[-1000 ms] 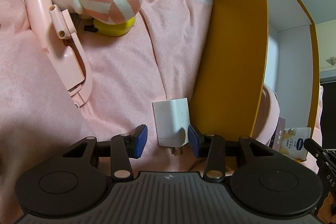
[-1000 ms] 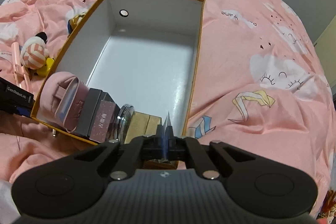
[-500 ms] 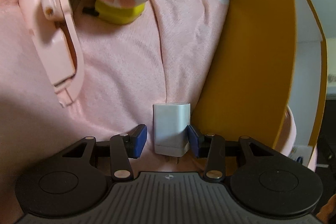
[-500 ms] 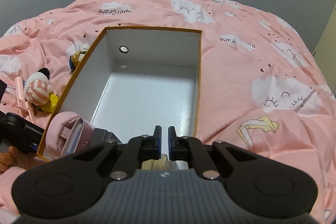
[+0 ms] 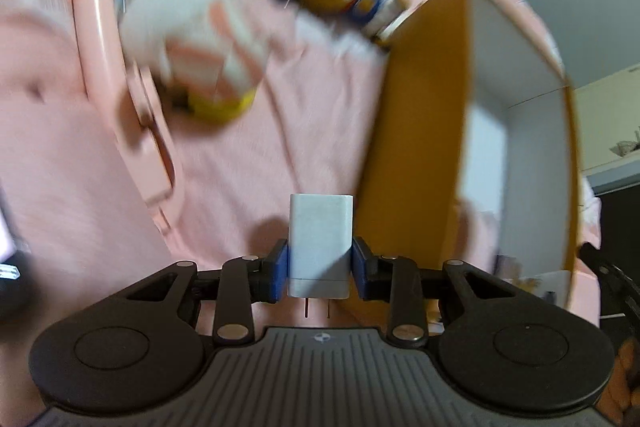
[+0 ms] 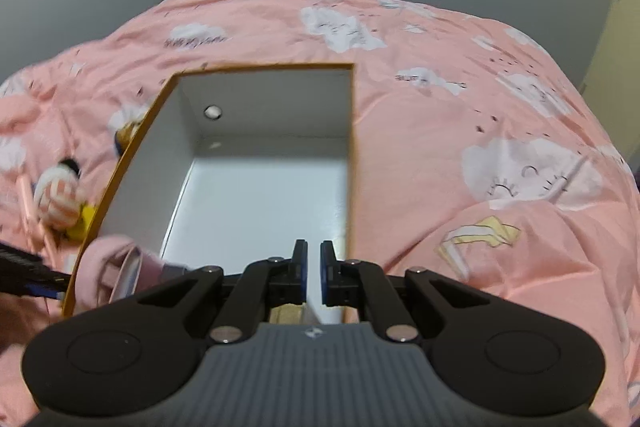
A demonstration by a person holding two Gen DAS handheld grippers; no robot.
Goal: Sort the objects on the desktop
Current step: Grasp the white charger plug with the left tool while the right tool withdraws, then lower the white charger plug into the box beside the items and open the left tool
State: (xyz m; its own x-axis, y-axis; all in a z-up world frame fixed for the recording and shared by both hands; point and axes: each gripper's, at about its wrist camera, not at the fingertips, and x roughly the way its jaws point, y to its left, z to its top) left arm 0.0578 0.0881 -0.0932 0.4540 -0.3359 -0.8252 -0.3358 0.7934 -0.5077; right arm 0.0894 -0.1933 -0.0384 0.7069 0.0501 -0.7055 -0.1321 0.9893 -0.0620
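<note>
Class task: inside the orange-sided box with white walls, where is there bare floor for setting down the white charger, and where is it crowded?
Bare white floor of the orange-sided box runs from the far wall with the round hole toward the middle. The near-left corner is crowded by a pink pouch. The left tool holds the white plug-in charger.

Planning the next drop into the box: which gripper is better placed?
Left. Its gripper already clamps the white charger beside the box; the right gripper holds nothing, jaws slightly apart.
</note>
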